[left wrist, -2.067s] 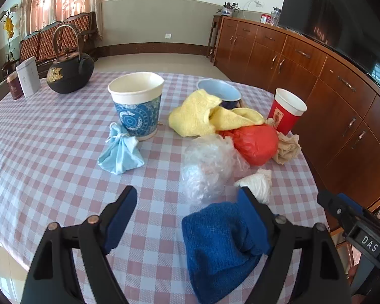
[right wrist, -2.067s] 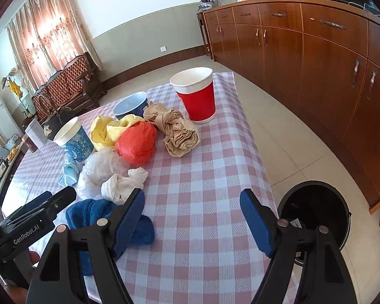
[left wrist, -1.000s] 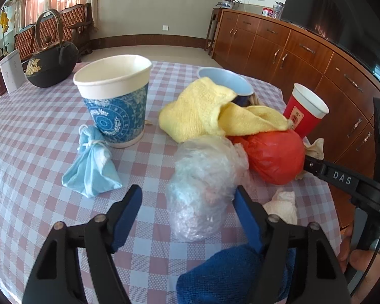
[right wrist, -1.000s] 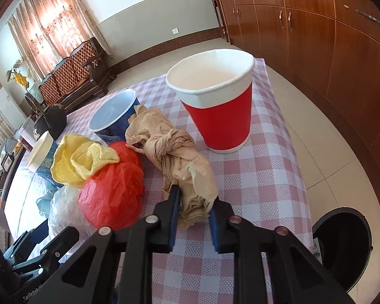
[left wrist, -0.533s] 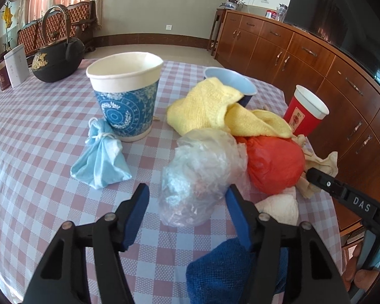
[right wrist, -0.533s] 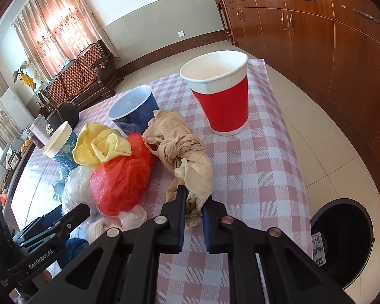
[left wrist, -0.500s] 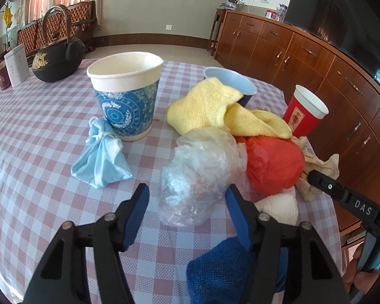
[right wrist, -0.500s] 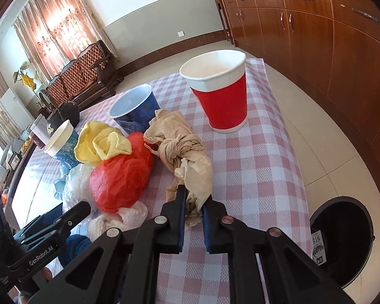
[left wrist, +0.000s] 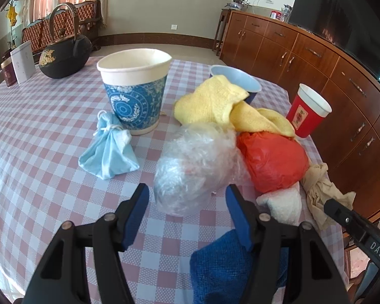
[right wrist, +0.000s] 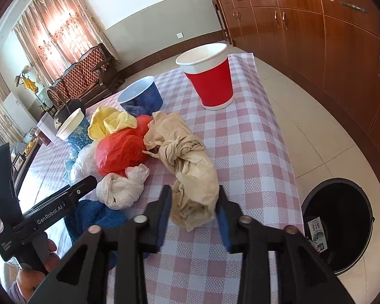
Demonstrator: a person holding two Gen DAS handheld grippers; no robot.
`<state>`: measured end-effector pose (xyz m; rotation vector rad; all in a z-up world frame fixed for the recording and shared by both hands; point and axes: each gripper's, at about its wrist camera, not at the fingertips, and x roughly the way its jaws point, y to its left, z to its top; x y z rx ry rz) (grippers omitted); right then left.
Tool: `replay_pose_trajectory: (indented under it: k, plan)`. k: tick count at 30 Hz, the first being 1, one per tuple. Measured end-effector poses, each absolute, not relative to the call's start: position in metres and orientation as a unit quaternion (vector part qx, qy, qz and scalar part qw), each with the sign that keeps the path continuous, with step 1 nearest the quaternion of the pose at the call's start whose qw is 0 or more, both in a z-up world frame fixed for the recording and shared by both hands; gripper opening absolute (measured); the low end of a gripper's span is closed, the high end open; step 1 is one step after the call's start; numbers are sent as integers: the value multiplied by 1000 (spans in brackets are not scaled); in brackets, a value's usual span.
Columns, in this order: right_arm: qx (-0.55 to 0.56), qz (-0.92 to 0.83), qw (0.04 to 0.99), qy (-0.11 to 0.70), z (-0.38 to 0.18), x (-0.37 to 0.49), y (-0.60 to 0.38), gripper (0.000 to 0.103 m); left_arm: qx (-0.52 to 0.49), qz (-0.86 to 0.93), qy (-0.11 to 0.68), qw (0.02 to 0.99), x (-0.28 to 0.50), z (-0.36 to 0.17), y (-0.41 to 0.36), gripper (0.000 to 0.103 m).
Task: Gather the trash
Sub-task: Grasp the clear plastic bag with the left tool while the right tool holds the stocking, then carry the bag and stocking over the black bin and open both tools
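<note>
My right gripper (right wrist: 192,200) has its jaws opening around the near end of the knotted beige rag (right wrist: 187,162), which lies on the checked table (right wrist: 243,152); the cloth sits between the pads, and I cannot tell whether they still touch it. To the right of the table, down on the floor, the black trash bin (right wrist: 339,225) stands open-mouthed. Beyond the rag stands the red paper cup (right wrist: 210,78), upright, and to its left a blue cup (right wrist: 141,96). Left of the rag the trash is bunched together: a red plastic bag (right wrist: 119,152) touching the rag, a yellow cloth (right wrist: 111,121) behind it, and a white crumpled bag (right wrist: 121,187) near me. On my other side, the left gripper (left wrist: 187,197) holds its jaws fairly wide, with the clear plastic bag (left wrist: 195,167) just beyond and between the tips, not pinched. A blue towel (left wrist: 223,266) lies under the right-hand finger, near the table edge. Left of the clear bag sits a light blue tied pouch (left wrist: 109,152), and behind that a blue patterned paper cup (left wrist: 134,93), upright. Far left on the table I see a dark teapot (left wrist: 63,55). A wooden cabinet (left wrist: 304,60) runs along the right wall.
</note>
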<state>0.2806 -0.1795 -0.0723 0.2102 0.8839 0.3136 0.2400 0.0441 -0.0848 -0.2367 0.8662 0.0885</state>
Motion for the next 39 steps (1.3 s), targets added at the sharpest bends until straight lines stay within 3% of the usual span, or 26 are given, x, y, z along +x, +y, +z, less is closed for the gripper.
replay_pose_trajectory:
  k: [2, 11, 14, 21, 32, 39]
  plan:
    - [101, 147, 892, 414, -68, 282, -182, 60, -115, 41, 415, 901, 242, -83, 46, 68]
    - [81, 145, 890, 426, -76, 321, -164, 59, -117, 31, 415, 902, 261, -85, 48, 68]
    - [76, 149, 886, 433, -81, 324, -158, 46, -123, 29, 417, 900, 262, -88, 49, 58]
    - [63, 150, 893, 419, -78, 317, -154, 31, -139, 22, 405, 904, 254, -87, 55, 48]
    - [92, 153, 905, 387, -46, 273, -179, 30, -141, 18, 364, 920, 214, -48, 63, 47]
    - [124, 129, 908, 380, -38, 235, -221, 30, -131, -45, 367, 920, 199, -31, 14, 47]
